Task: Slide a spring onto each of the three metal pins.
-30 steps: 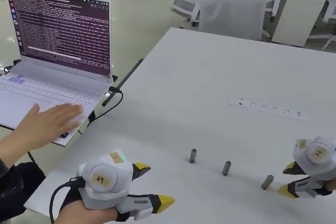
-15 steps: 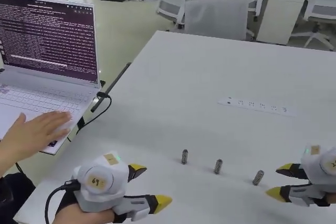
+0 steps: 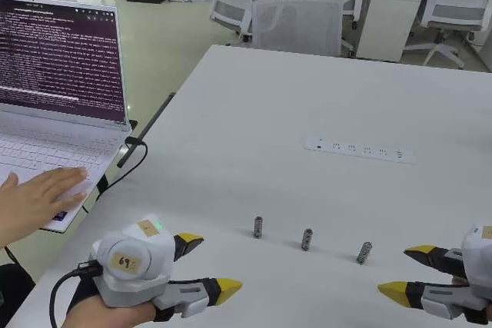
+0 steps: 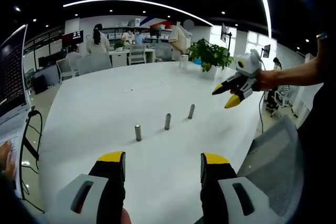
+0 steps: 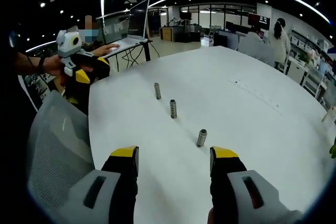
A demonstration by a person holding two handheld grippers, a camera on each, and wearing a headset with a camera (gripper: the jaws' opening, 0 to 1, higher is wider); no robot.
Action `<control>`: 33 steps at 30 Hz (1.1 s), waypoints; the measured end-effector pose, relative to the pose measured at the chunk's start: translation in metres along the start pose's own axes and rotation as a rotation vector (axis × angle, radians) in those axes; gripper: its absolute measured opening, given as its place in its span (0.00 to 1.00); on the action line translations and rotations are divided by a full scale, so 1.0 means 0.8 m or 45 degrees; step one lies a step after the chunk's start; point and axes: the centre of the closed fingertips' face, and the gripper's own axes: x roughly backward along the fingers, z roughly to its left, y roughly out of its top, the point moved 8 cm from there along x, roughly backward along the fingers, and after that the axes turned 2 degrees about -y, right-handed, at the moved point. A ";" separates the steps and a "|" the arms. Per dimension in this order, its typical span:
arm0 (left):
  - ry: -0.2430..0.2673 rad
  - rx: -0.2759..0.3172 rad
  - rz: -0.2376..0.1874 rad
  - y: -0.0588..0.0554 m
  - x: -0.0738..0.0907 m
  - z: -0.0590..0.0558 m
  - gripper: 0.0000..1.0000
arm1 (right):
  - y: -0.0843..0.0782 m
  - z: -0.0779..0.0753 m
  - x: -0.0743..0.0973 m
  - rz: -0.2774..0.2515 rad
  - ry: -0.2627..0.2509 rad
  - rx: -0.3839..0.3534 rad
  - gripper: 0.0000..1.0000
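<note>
Three small metal springs stand upright in a row on the white table: the left spring (image 3: pixel 258 226), the middle spring (image 3: pixel 307 240) and the right spring (image 3: pixel 364 253). I cannot tell whether a pin sits inside each. My left gripper (image 3: pixel 211 264) is open and empty, near the table's front edge, left of the row. My right gripper (image 3: pixel 403 270) is also open and empty, just right of the right spring. The left gripper view has its jaws (image 4: pixel 161 158) apart, the springs (image 4: pixel 168 121) ahead and the right gripper (image 4: pixel 224 96) beyond. In the right gripper view the nearest spring (image 5: pixel 202 137) stands just beyond the open fingers.
An open laptop (image 3: pixel 54 74) stands on a stand off the table's left edge, with a person's hand (image 3: pixel 34 201) on its keyboard and a black cable (image 3: pixel 134 159) beside it. A white power strip (image 3: pixel 361 150) lies mid-table. Office chairs (image 3: pixel 296 24) stand behind.
The head camera has shifted, so the whole scene sits further left. My right gripper has drawn a little away from the right spring. The springs have not moved.
</note>
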 end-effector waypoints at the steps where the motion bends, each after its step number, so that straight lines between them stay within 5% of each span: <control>1: 0.000 0.000 0.000 0.000 0.000 0.000 0.53 | -0.001 0.001 0.003 -0.006 -0.006 -0.011 0.55; 11: 0.014 0.009 -0.015 0.002 0.007 0.004 0.54 | -0.012 0.020 0.034 -0.096 -0.070 -0.138 0.63; 33: 0.031 0.032 -0.023 -0.002 0.014 0.005 0.59 | -0.034 0.048 0.040 -0.087 -0.058 -0.224 0.70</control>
